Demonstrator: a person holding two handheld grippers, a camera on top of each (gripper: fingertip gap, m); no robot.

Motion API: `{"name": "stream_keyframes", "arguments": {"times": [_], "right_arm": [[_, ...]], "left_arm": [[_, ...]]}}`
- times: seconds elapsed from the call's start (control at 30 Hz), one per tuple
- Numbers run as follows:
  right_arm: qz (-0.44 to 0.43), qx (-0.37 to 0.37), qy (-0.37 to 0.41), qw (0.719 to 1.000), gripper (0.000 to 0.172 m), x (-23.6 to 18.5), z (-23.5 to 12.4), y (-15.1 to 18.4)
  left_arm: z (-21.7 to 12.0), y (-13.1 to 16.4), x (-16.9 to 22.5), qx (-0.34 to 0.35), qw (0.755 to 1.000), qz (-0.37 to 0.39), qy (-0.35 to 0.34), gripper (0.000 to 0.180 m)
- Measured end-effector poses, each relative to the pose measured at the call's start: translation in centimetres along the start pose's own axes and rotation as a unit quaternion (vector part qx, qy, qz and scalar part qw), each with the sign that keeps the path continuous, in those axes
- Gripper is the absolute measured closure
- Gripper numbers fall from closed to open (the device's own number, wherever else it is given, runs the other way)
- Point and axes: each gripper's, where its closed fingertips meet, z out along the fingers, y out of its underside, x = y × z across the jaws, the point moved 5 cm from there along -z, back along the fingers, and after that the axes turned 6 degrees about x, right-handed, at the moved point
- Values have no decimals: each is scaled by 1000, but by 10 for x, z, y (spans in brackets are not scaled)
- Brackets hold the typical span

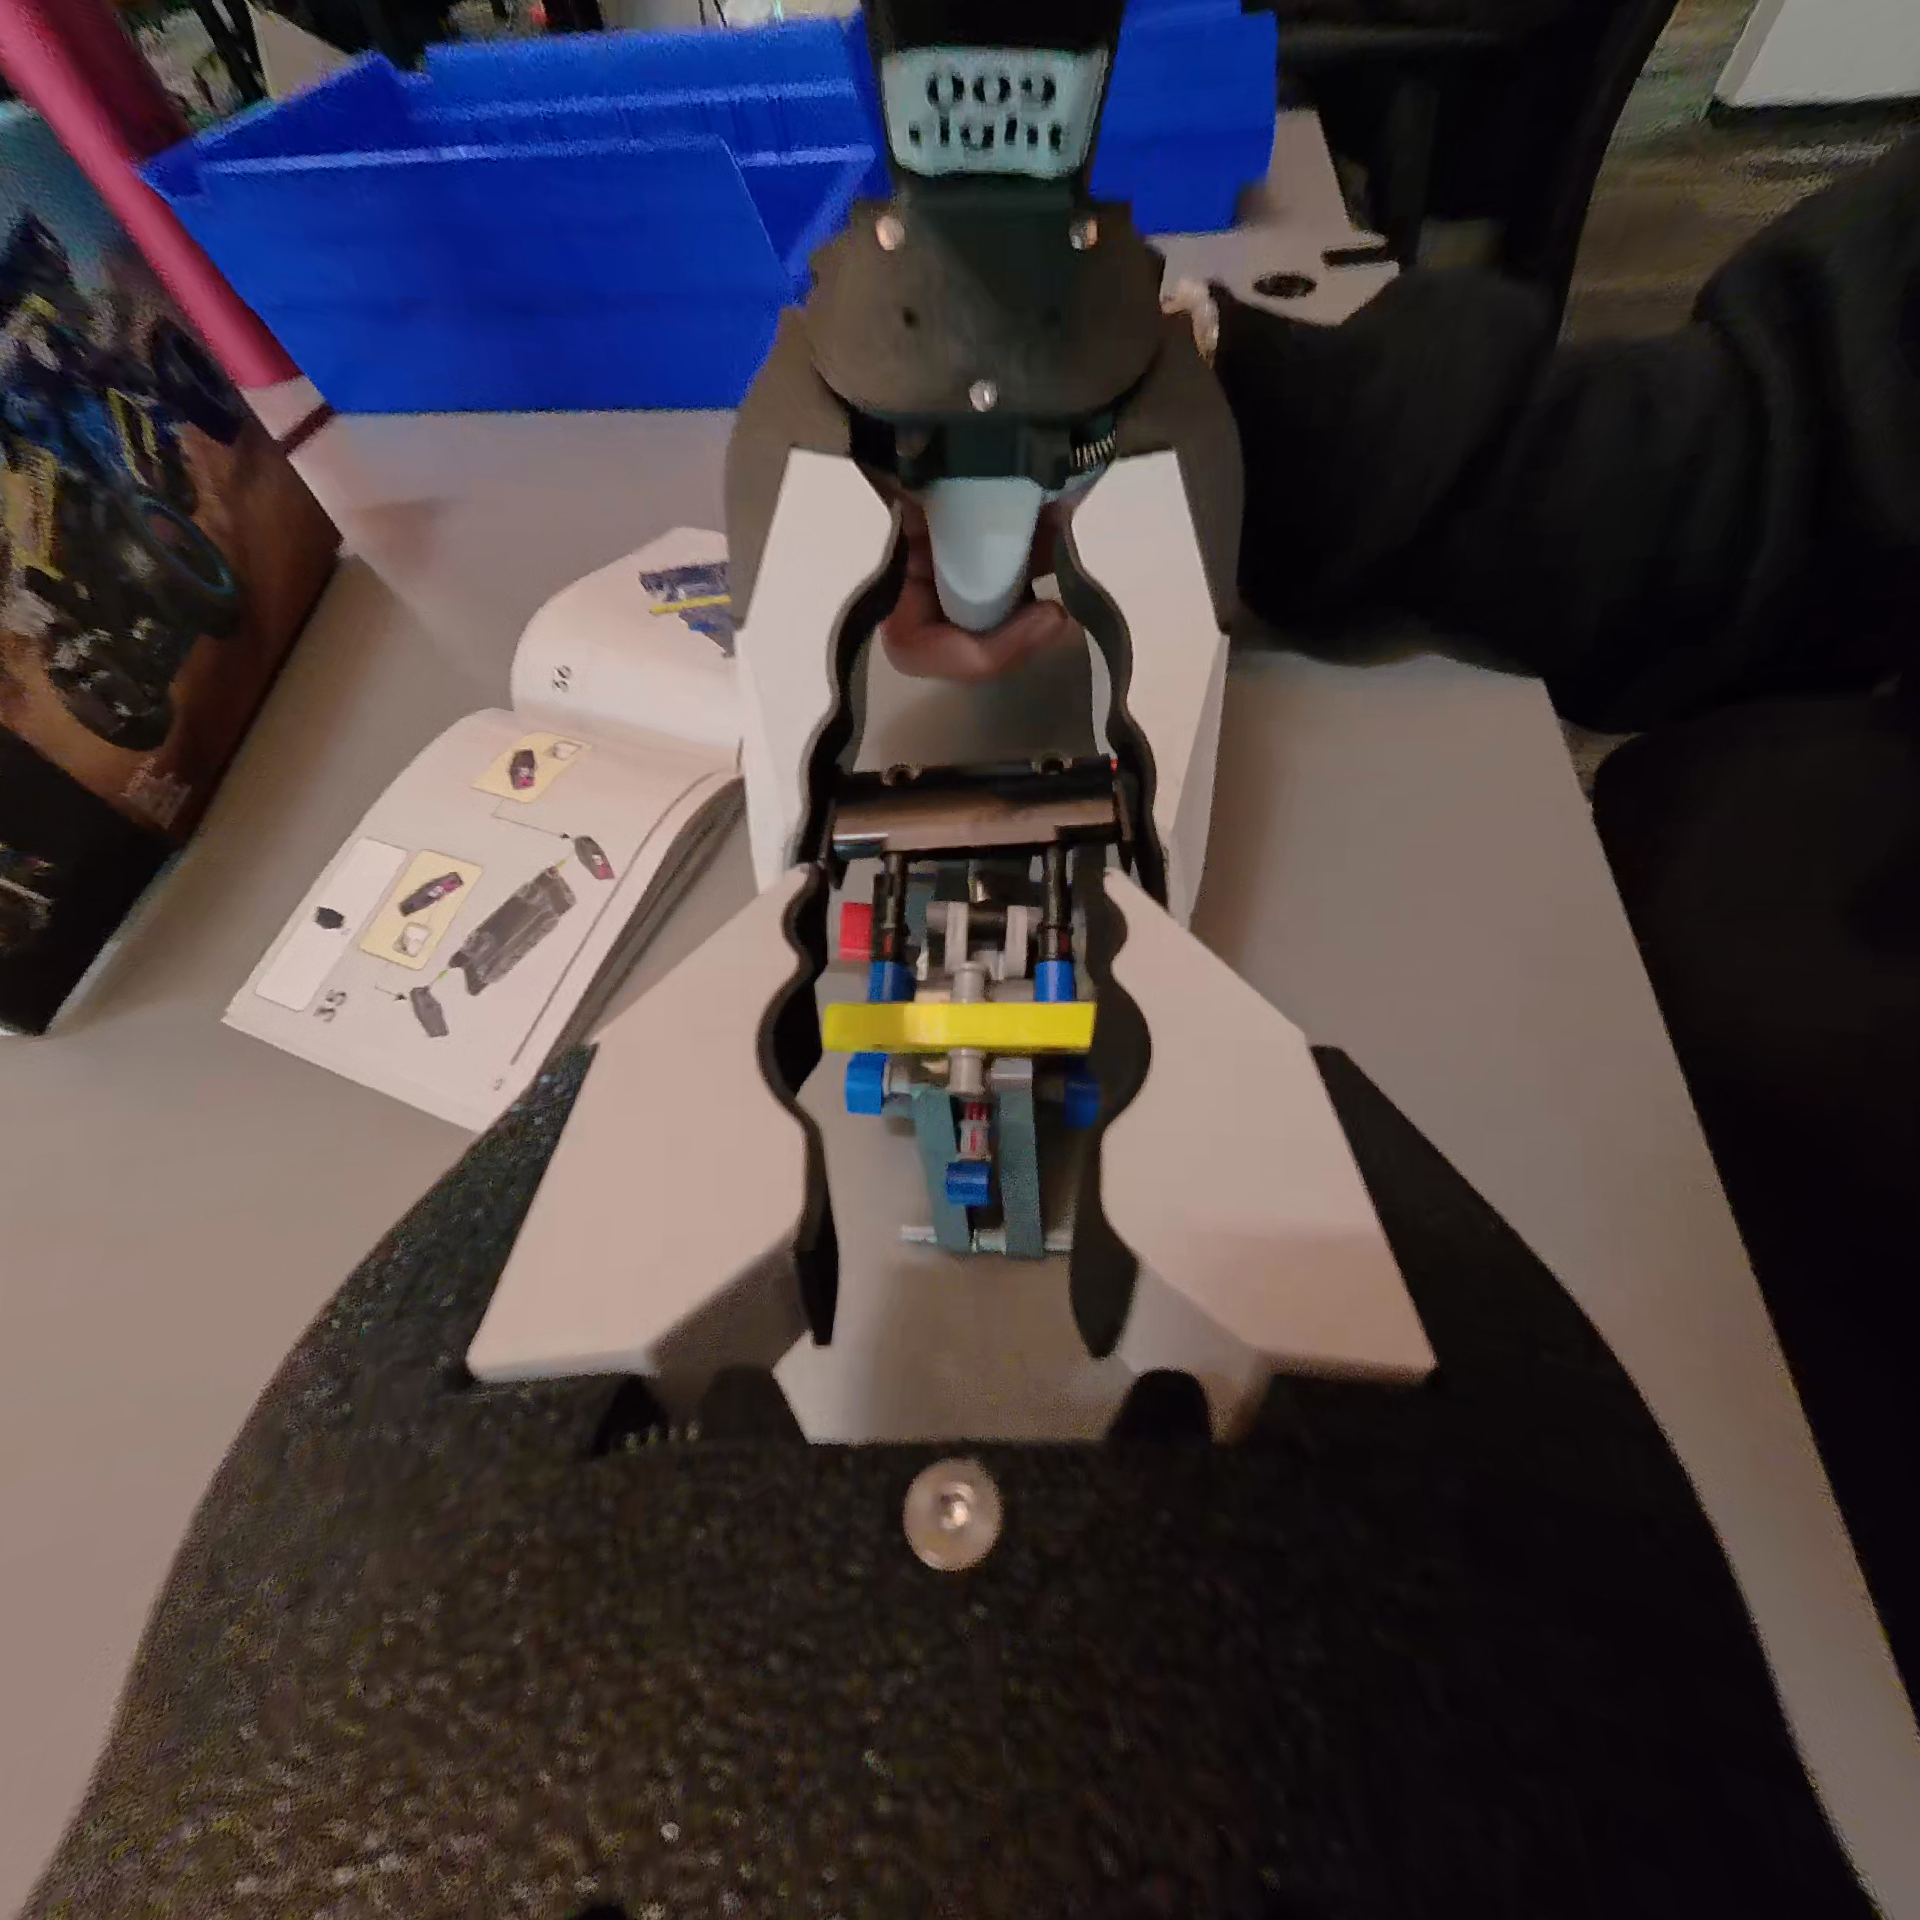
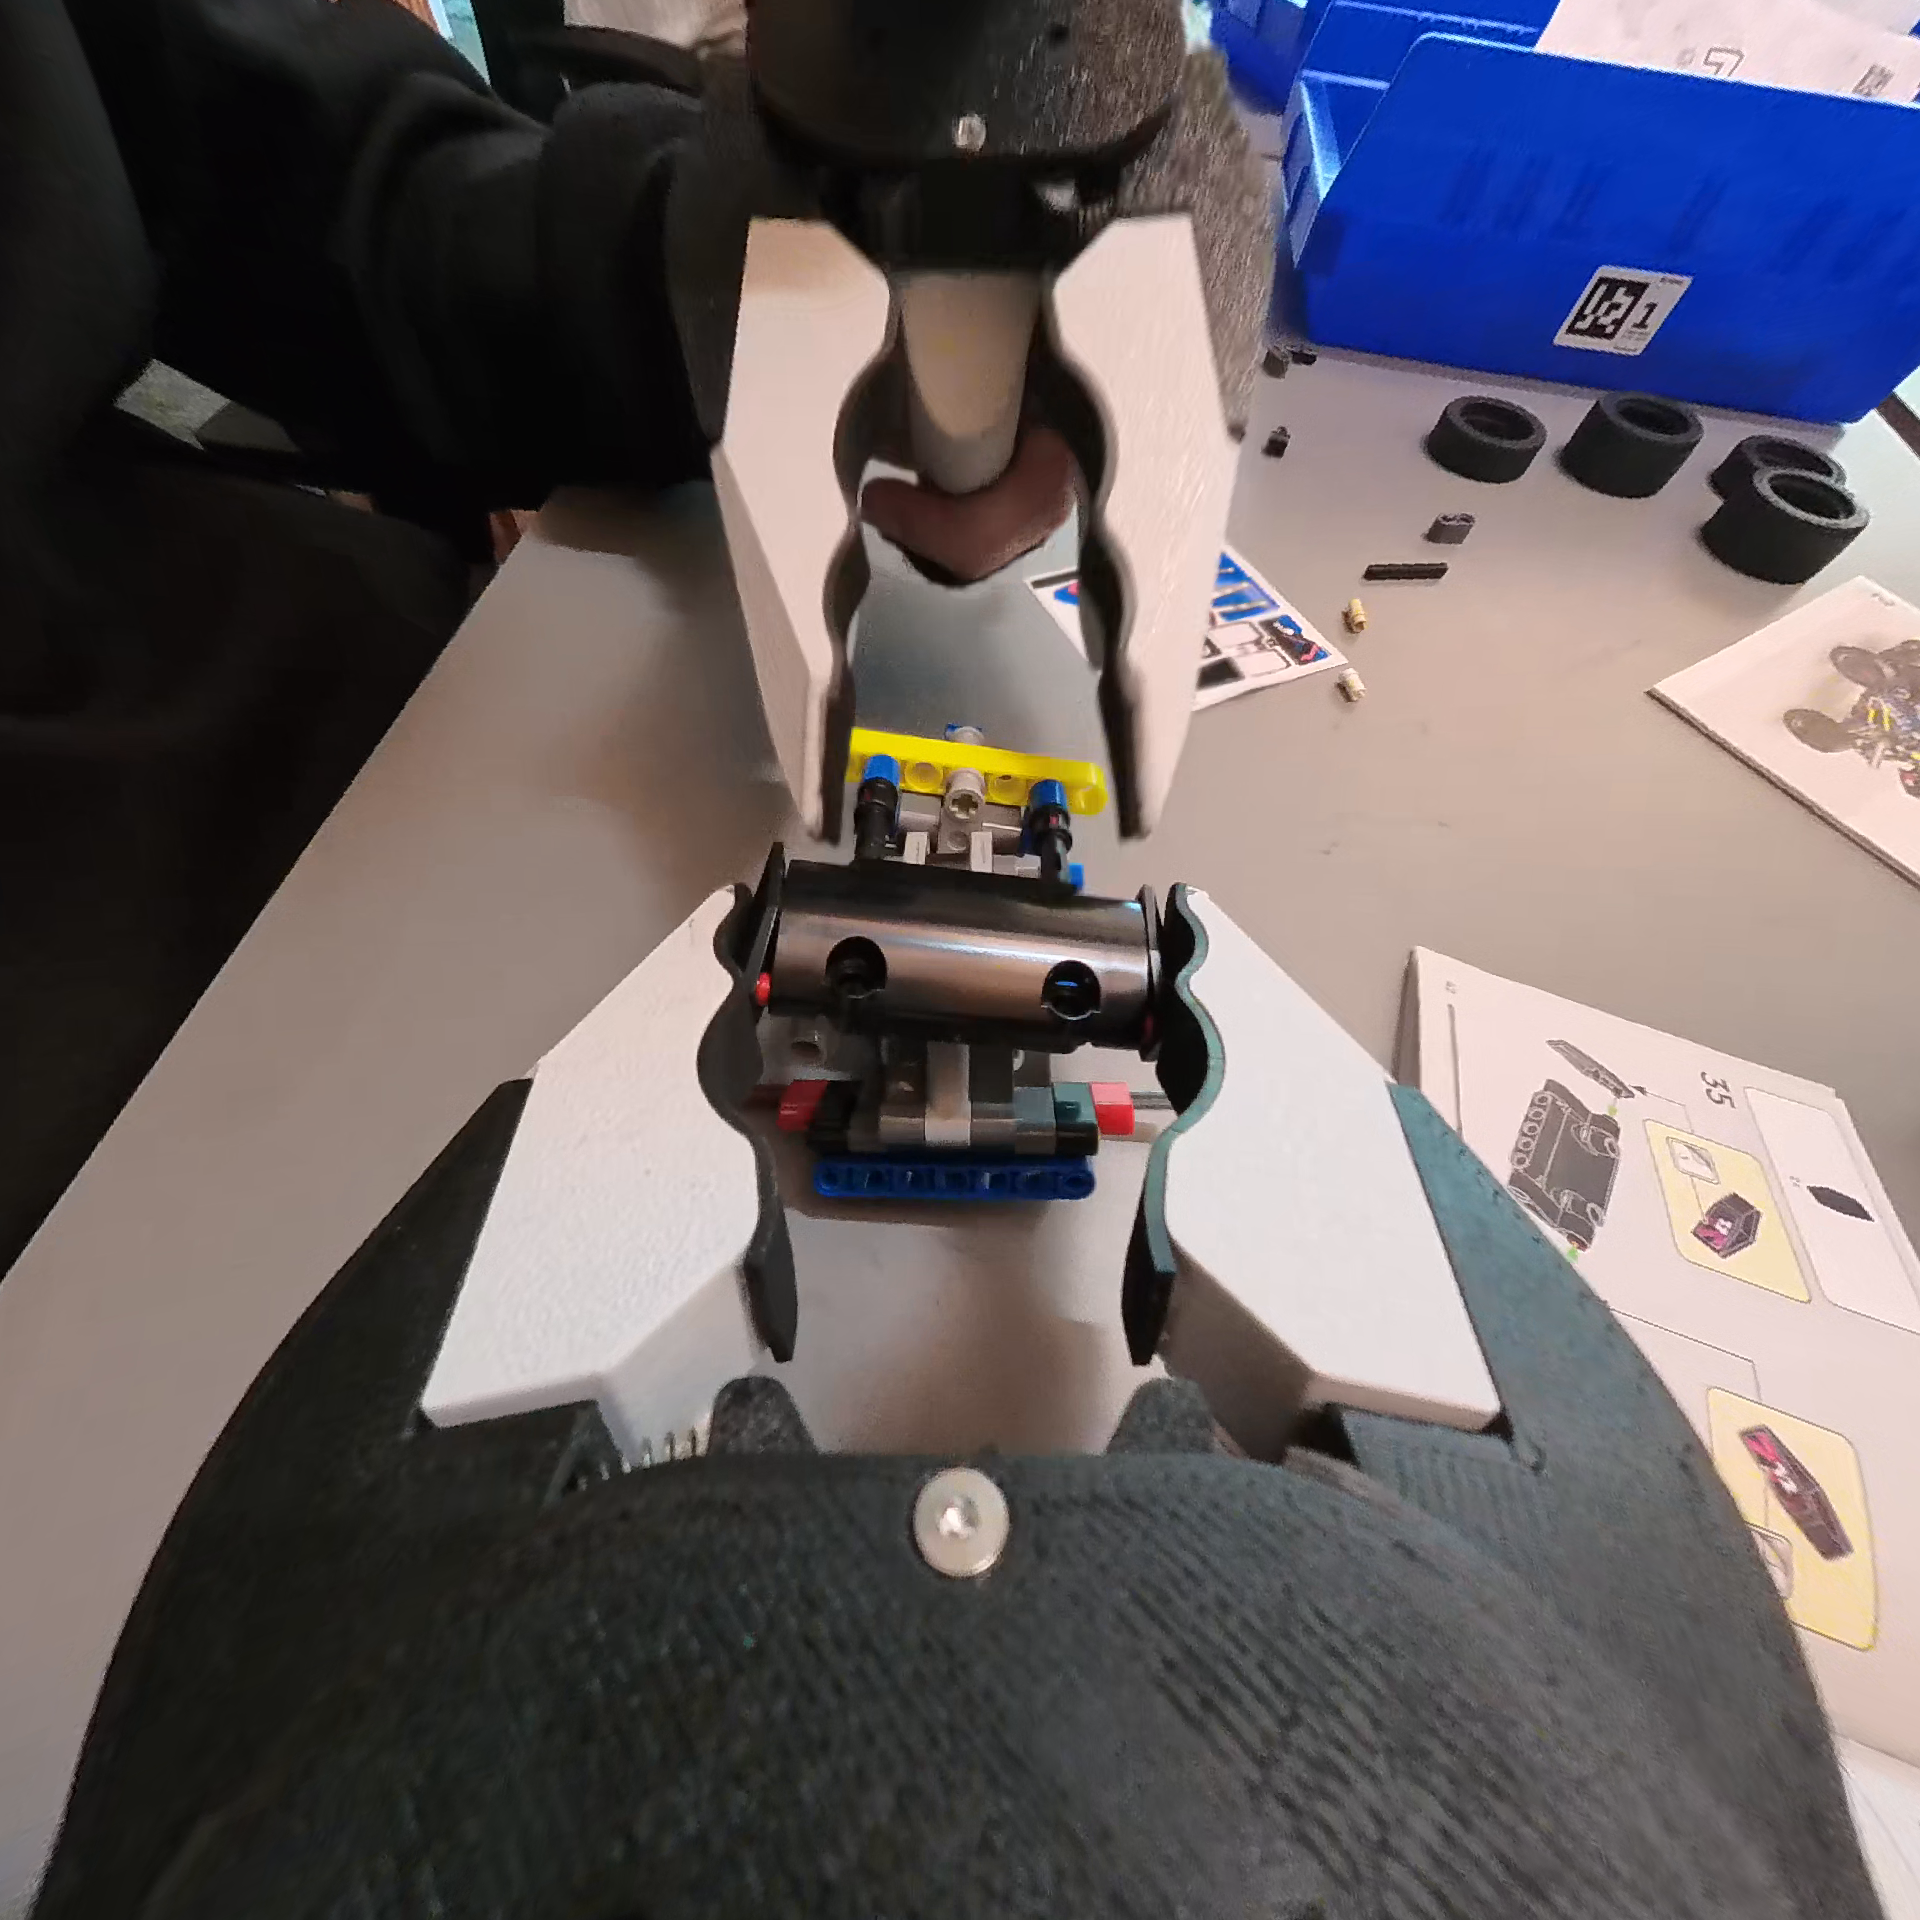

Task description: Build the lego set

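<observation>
A pale grey tabletop point(image 2: 1507, 831) carries an open instruction booklet point(image 1: 499, 894), blue bins point(image 1: 499, 260), black tyres point(image 2: 1631, 447) and a printed box point(image 1: 114, 582), with a dark carpeted floor past its edge. The right claw point(image 2: 961, 977) grips the black end of a brick model point(image 2: 956, 977) just above the tabletop. The left claw point(image 1: 951, 997) stands open around the model's yellow beam point(image 1: 956, 1027), its pads not pressing

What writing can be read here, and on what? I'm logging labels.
I don't quote writing; these bear it:
White tag on the blue bin: legible print.
Open manual: legible page marks.
Box: print, blurred.
Grey plate: raised characters, blurred.
Paper in the bin: too small.
</observation>
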Motion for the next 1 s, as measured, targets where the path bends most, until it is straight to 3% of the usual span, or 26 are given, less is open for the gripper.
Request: {"name": "stream_keyframes", "arguments": {"times": [0.13, 0.27, 0.43, 0.7, 0.77, 1.0], "right_arm": [[0, 4, 0, 1000, 96, 0, -1, -1], [0, -1, 2, 1000, 96, 1, -1, 1], [-4, 7, 3, 1000, 96, -1, -2, -1], [-17, 10, -8, 1000, 96, -4, 5, -3], [-20, 10, -10, 1000, 96, -5, 5, -3], [-31, 3, 4, 1000, 96, -2, 6, -3]], "left_arm": [[-17, 7, -7, -21, 999, 11, -35, 120], [-16, 12, 1, -28, 999, -12, -13, 112], [-23, 5, 9, -19, 999, 26, -12, 99], [-9, 23, 13, -65, 997, 39, -13, 111], [-7, 22, 11, -46, 998, 32, -22, 121], [-7, 23, 6, -13, 1000, 10, -18, 121]]}}
